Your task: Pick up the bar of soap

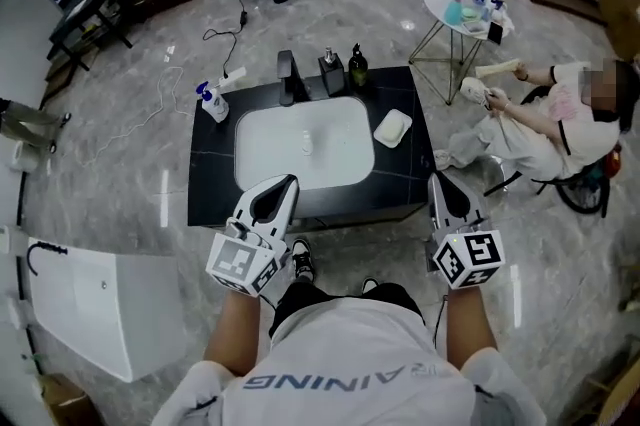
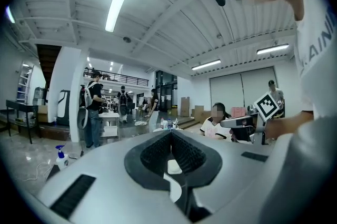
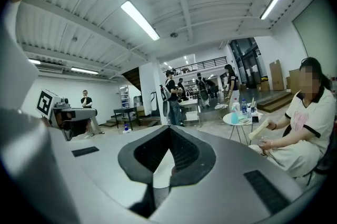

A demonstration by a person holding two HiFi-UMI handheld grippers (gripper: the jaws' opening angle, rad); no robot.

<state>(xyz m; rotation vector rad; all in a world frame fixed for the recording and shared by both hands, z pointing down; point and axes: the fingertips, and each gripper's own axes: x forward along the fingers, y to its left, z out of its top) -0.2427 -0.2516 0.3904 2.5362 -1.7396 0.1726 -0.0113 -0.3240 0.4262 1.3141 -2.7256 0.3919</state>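
Note:
The pale bar of soap [image 1: 392, 128] lies on the black countertop [image 1: 400, 184], just right of the white sink [image 1: 304, 146]. My left gripper [image 1: 285, 184] hovers over the counter's front edge, below the sink, shut with nothing in it. My right gripper [image 1: 437, 182] hangs off the counter's front right corner, below and right of the soap, also shut and empty. In the left gripper view the left gripper [image 2: 170, 132] shows its jaws meeting at the tip. The right gripper [image 3: 168, 128] looks the same in the right gripper view. Both point up and away across the room.
A black faucet [image 1: 288, 79] and two dispenser bottles [image 1: 332, 72] stand behind the sink. A spray bottle [image 1: 213, 102] sits at the counter's left end. A seated person [image 1: 540, 129] and a small round table [image 1: 465, 4] are to the right. A white panel [image 1: 95, 304] lies on the floor at left.

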